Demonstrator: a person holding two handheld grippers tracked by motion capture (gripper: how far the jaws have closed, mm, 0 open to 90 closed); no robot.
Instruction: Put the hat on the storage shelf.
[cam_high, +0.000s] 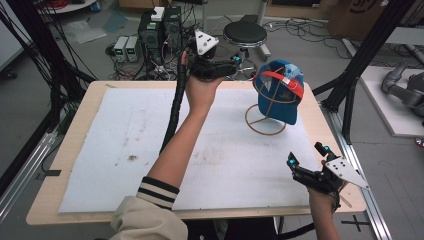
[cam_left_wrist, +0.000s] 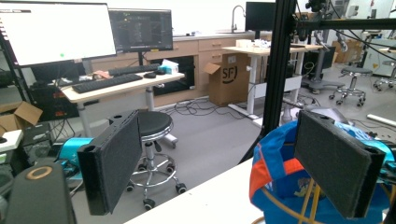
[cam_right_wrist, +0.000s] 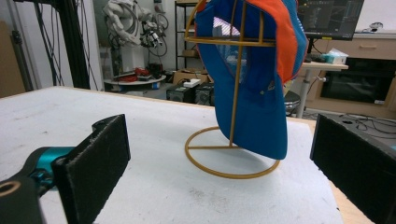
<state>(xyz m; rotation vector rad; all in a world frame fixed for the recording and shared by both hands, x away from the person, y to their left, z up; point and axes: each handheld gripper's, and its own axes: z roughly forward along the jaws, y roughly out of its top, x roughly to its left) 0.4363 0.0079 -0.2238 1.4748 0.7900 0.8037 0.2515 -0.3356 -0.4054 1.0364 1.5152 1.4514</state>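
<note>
A blue cap (cam_high: 280, 85) with an orange back strap hangs on a gold wire stand (cam_high: 265, 126) at the table's far right. The cap (cam_right_wrist: 252, 70) and the stand's ring base (cam_right_wrist: 229, 156) rise ahead in the right gripper view. My left gripper (cam_high: 235, 62) is held high at the far edge, just left of the cap, open with nothing between its jaws. The cap (cam_left_wrist: 280, 172) sits low right in the left gripper view, behind the right jaw. My right gripper (cam_high: 306, 159) hovers open near the front right corner, pointing at the stand.
A white mat (cam_high: 125, 145) covers most of the wooden table (cam_high: 65, 150). Beyond the far edge stand a black stool (cam_high: 245, 35), power boxes (cam_high: 160, 30) and cables. A black frame post (cam_high: 350, 95) rises at the right.
</note>
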